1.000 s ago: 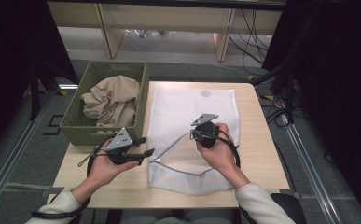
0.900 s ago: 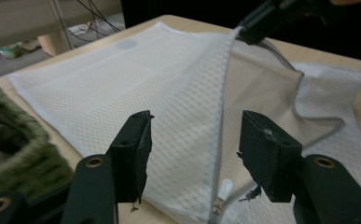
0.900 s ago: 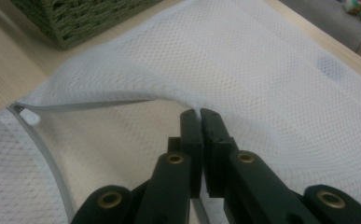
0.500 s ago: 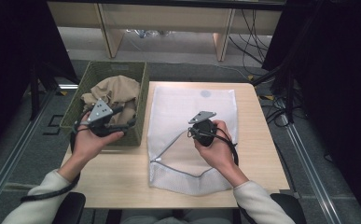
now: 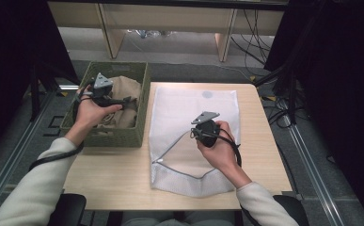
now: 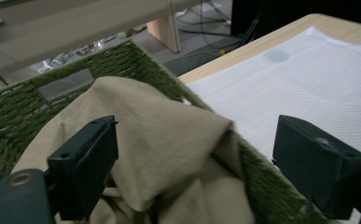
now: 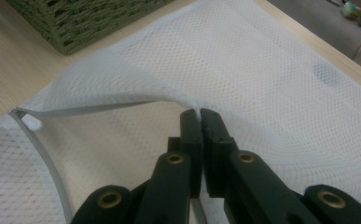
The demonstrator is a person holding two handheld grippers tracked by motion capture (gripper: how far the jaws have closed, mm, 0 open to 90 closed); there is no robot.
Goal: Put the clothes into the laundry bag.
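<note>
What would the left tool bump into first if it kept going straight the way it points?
Most likely the tan cloth in the green basket. The left tool has its jaws wide open, having just been opening, with nothing between them, and the cloth sits right ahead. How close it is remains hard to judge.

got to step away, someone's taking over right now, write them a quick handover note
Left gripper: jaws open, just widened, nothing between them, over the tan cloth in the green basket.
Right gripper: shut on the upper edge of the mesh bag, holding its mouth lifted open on the table.
Done: bag is open and held.
Left: probably grab the cloth, lift it out of the basket and put it into the bag.
</note>
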